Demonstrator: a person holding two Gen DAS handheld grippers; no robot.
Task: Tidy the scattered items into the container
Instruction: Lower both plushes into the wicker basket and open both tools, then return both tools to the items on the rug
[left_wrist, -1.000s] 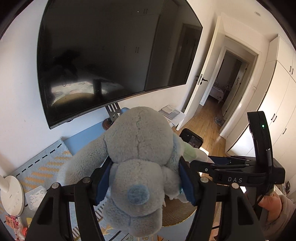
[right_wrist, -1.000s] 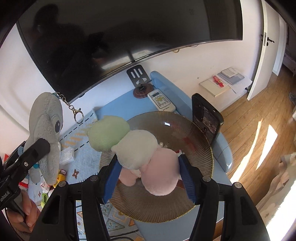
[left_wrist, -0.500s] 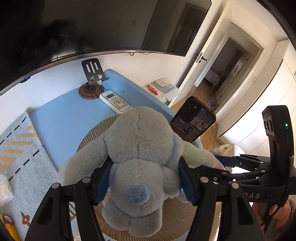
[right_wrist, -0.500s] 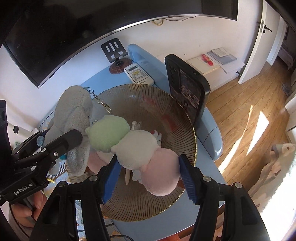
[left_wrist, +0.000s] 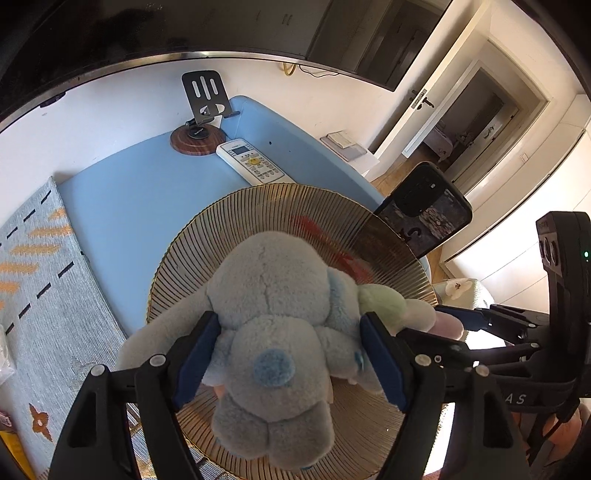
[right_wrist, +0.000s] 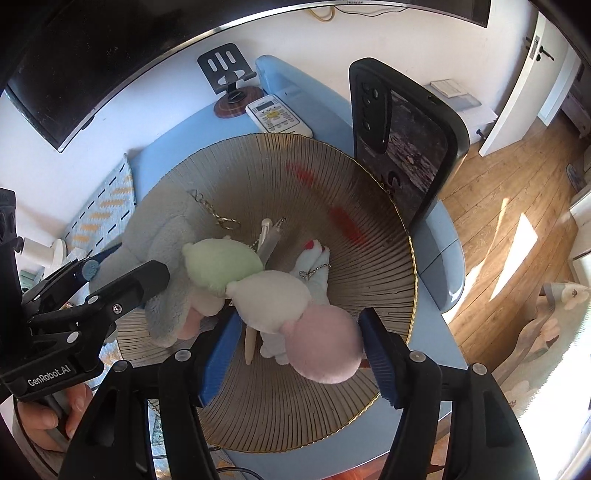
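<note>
We hold the grey plush dog (left_wrist: 269, 332) tight in our left gripper (left_wrist: 288, 365), and its fingers (left_wrist: 194, 354) press both sides of its head. Our right gripper (right_wrist: 291, 354) holds the pastel plush toy (right_wrist: 280, 295), fingers closed on its pink end. Both toys hang right over the big ribbed bowl (right_wrist: 332, 192) on the blue worktop (left_wrist: 129, 199). The bowl is straight below, so we think opening the fingers will drop the toys in. A pen (right_wrist: 271, 238) lies there already.
</note>
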